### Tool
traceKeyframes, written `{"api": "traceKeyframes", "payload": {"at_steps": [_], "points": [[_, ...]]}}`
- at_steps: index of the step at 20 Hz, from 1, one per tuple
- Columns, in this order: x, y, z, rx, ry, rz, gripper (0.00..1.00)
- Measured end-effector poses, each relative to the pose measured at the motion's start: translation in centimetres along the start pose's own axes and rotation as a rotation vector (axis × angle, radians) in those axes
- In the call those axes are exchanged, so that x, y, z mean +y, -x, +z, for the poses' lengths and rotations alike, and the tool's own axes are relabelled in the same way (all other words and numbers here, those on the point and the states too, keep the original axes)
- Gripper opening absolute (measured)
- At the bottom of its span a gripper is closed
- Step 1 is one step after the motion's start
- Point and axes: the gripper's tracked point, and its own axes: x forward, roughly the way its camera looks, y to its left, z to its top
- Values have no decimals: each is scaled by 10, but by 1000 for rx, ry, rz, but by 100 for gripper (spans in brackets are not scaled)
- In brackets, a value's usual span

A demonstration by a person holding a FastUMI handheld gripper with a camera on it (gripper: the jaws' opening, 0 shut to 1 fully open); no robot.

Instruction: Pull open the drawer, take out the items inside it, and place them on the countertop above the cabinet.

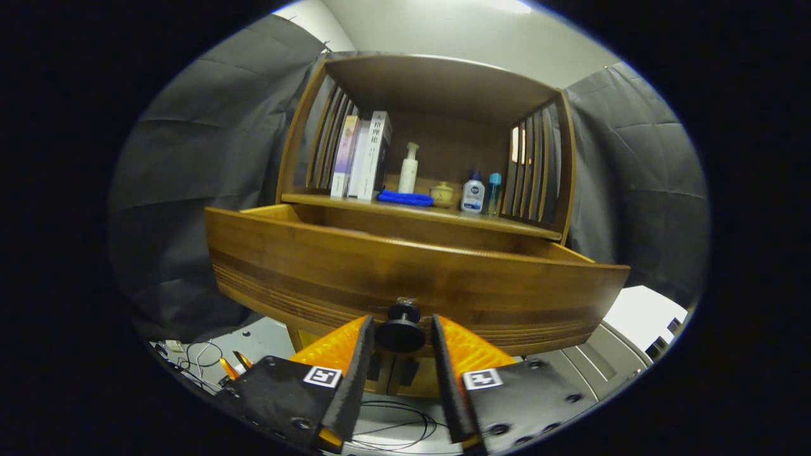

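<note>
Drawer [412, 272] stands pulled partway out of the wooden cabinet [437, 82]; its front panel fills the space just ahead of the fingers. The inside is hidden behind that panel, so the items to be taken out cannot be told from here.

Gripper [400, 332] is at the black round knob [400, 330], low on the middle of the drawer front. 2 fingers, orange with black pads, flank the knob, 1 on each side. They look touching or nearly touching it, but whether both press firmly cannot be told.

Countertop [418, 213], the goal surface, runs above the drawer and already carries things: 3 upright boxes [362, 157] toward its left edge, a white pump bottle [408, 168], a blue cloth [405, 198], a small lidded jar [442, 194], and 2 small bottles [479, 194] toward the right edge. Bare strip along the front edge looks like the best spot for placing.

Step in hand, by my reading: finish the pull.
- Keep the pull straight out along the drawer's travel; a sideways tug could rack it.
- Hold the knob centred between the pads so it cannot slip out forward.
- Draw slowly, stop short of full travel.
- Then release, lift over the panel and look inside before reaching.

Cables [393, 427] lie on the floor below the gripper.
</note>
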Motion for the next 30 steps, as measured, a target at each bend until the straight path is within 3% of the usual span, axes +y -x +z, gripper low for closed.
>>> {"api": "traceKeyframes", "payload": {"at_steps": [3,6,13,19,26,30], "points": [[-5,18,21,-19,-100,-28,78],[-11,19,54,-55,-99,-52,100],[-4,-43,101,108,-36,-114,99],[-4,-105,106,320,-132,-150,98],[-3,-142,49,728,-160,-140,98],[0,-150,19,868,-181,-126,96]]}}
